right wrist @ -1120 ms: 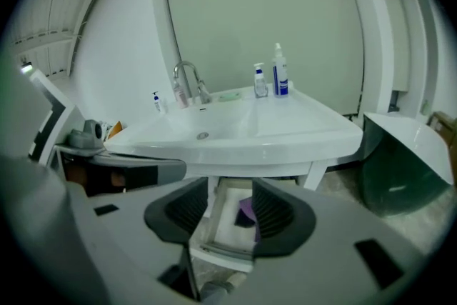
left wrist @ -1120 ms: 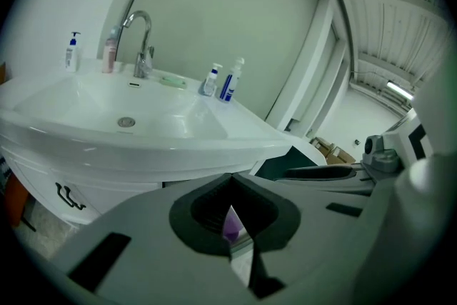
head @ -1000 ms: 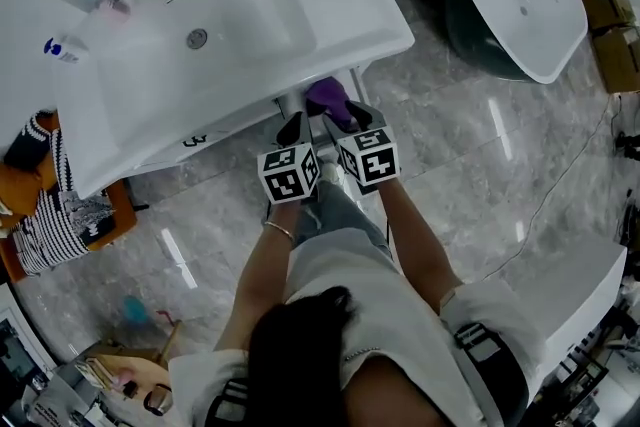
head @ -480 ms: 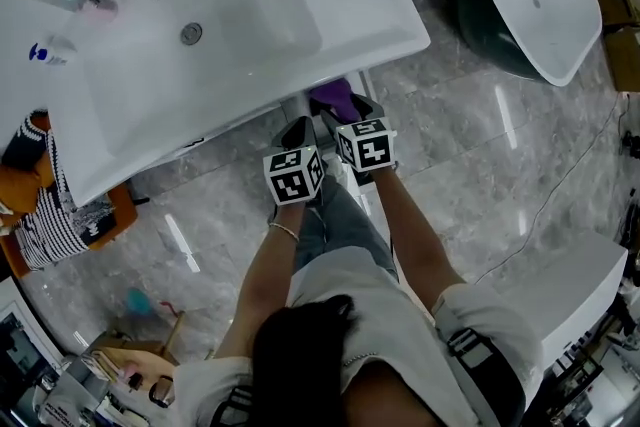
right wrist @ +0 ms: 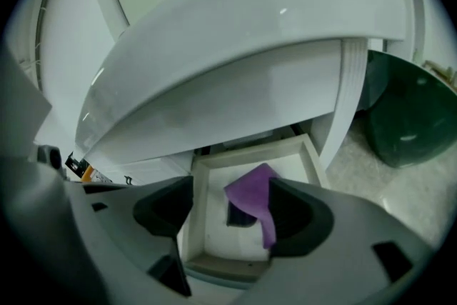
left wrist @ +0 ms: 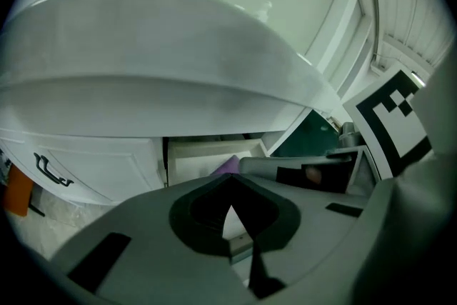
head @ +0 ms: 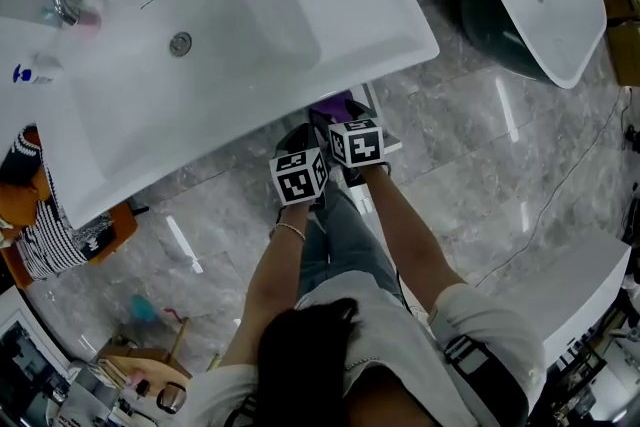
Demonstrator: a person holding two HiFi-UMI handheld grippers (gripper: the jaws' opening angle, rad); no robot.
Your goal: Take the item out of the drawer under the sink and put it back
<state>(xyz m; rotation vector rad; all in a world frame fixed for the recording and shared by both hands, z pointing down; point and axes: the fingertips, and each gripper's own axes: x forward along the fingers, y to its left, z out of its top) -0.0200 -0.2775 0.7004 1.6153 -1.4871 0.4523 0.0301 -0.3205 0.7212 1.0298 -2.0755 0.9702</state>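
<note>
The right gripper (right wrist: 230, 214) has just been spreading its jaws, and they now stand wide apart over the open white drawer (right wrist: 199, 186) at the lower middle of the right gripper view. Between them lies the crumpled purple cloth (right wrist: 250, 193), down inside the drawer and right of its centre. One fold trails along the inner face of the right-hand jaw. Whether it brushes that pad cannot be told, but nothing pinches it.

A second ago, in the head view, the same cloth sat higher and in plain sight in front of the rim of the white ceramic sink (head: 250, 25). Now only a patch of purple shows just under that rim at the frame's centre, and both grippers sit closer in beneath it.

The left gripper (left wrist: 228, 182) has its jaws together with nothing in them. It is aimed at the drawer's opening below the basin, and a corner of purple is just visible past its tips.

Judged from this, the cloth is back where it belongs, so the return half of the task looks essentially done. What likely remains is to draw the right gripper clear without snagging the loose fold. Then, if the drawer is meant to be closed, its front needs pushing in.
</note>
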